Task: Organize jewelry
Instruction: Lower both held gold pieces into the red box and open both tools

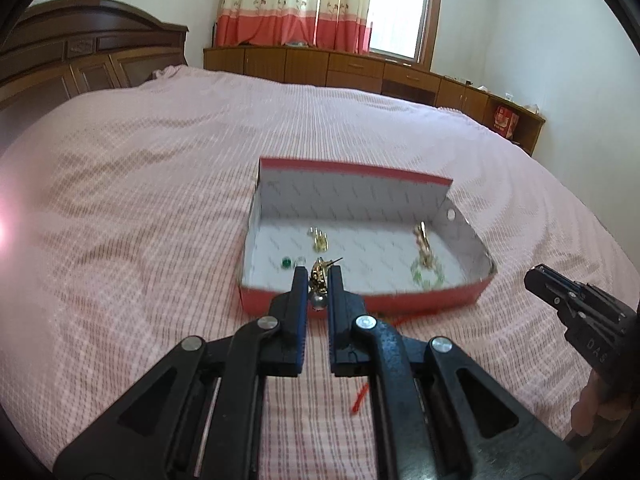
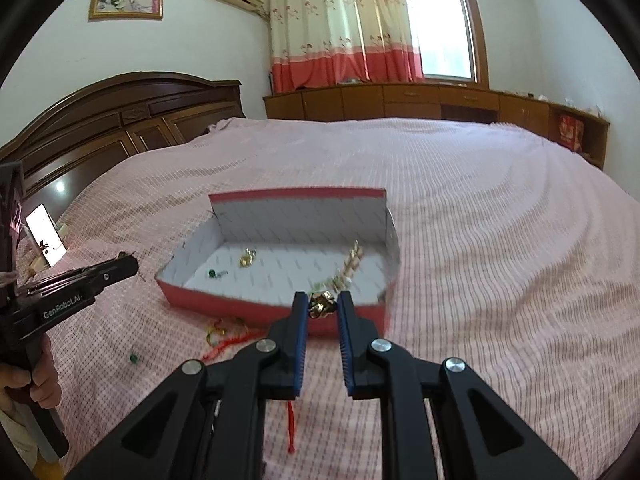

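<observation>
- On the side of my left tongs [image 2: 96, 276], seen from the right camera, white letters read "GenRobot.AI".
- On my right tongs [image 1: 560, 292], seen from the left camera, I can read "DAS" and the rest is cut off.
- On the pink bedspread [image 1: 140, 200] sits a red box [image 1: 360, 302], white inside, with its far flap standing up.
- My left tongs reach forward over the near wall of the box. They are clenched on a little gold brooch [image 1: 319, 276] with a grey pearl [image 1: 319, 303] hanging under it.
- My right tongs [image 2: 323, 306] also point at the near wall of the box. They are clenched on a crumpled gold piece [image 2: 322, 304].
- My left hand [image 2: 28, 384] wraps round the handle of its tongs, low at the edge of the right view.
- Inside the box lie a gold chain [image 2: 348, 266], a small gold clump [image 2: 247, 258], a green bead [image 1: 285, 263] and a green bead ring [image 1: 428, 274].
- On the bed just in front of the box lie a red string [image 2: 228, 346], a gold loop [image 2: 214, 330] and another green bead [image 2: 133, 358].
- A lit phone [image 2: 46, 236] stands far to the left by the dark wood headboard [image 2: 120, 120].
</observation>
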The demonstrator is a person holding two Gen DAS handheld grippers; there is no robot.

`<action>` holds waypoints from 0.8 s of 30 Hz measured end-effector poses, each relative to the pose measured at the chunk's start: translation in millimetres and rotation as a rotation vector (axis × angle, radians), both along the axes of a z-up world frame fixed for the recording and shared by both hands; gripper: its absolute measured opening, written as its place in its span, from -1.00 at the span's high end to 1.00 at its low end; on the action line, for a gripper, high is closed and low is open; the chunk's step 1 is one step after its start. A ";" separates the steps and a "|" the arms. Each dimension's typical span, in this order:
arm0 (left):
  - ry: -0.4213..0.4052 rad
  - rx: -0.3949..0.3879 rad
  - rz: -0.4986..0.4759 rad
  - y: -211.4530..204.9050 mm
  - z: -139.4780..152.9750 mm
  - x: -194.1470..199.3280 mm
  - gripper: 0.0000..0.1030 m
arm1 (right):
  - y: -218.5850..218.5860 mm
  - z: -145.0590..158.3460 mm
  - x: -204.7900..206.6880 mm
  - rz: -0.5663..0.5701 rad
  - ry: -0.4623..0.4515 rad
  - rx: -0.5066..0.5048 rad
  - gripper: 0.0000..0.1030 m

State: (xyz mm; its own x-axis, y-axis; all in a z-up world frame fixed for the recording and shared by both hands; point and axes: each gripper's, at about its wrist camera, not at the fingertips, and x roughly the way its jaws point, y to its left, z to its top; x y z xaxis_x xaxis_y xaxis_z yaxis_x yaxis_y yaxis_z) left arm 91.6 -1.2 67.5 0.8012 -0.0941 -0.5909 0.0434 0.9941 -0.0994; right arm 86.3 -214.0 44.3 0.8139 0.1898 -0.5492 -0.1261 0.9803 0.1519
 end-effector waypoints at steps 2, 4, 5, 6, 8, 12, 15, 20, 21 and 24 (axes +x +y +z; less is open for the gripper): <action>-0.015 0.002 0.002 -0.3 3.8 6.4 1.00 | 3.5 4.3 6.4 0.004 -0.015 -0.006 0.69; -0.023 0.000 0.004 -0.1 5.6 11.0 1.00 | 6.5 7.2 13.2 0.009 -0.024 -0.009 0.69; -0.027 -0.001 0.006 -0.1 6.7 14.7 1.00 | 7.8 8.1 16.3 0.011 -0.027 -0.010 0.69; -0.030 -0.002 0.008 -0.1 7.1 16.8 1.00 | 9.1 8.8 19.4 0.012 -0.031 -0.013 0.69; -0.033 -0.004 0.011 0.4 7.2 22.6 1.00 | 10.6 9.3 25.7 0.012 -0.035 -0.014 0.69; -0.030 -0.006 0.015 0.9 6.1 34.2 1.00 | 13.9 7.7 38.1 0.013 -0.036 -0.017 0.69; -0.028 -0.003 0.019 1.4 3.5 44.0 1.00 | 13.5 4.5 48.9 0.009 -0.029 -0.016 0.69; -0.023 0.002 0.029 2.1 -5.3 61.1 1.00 | 10.4 -4.9 66.4 -0.002 -0.013 -0.016 0.69; -0.022 0.003 0.031 1.9 -7.5 63.9 1.00 | 9.6 -7.4 70.4 -0.005 -0.006 -0.014 0.69; -0.008 0.007 0.039 1.6 -16.4 74.6 1.00 | 8.8 -15.4 80.6 -0.012 0.013 -0.016 0.69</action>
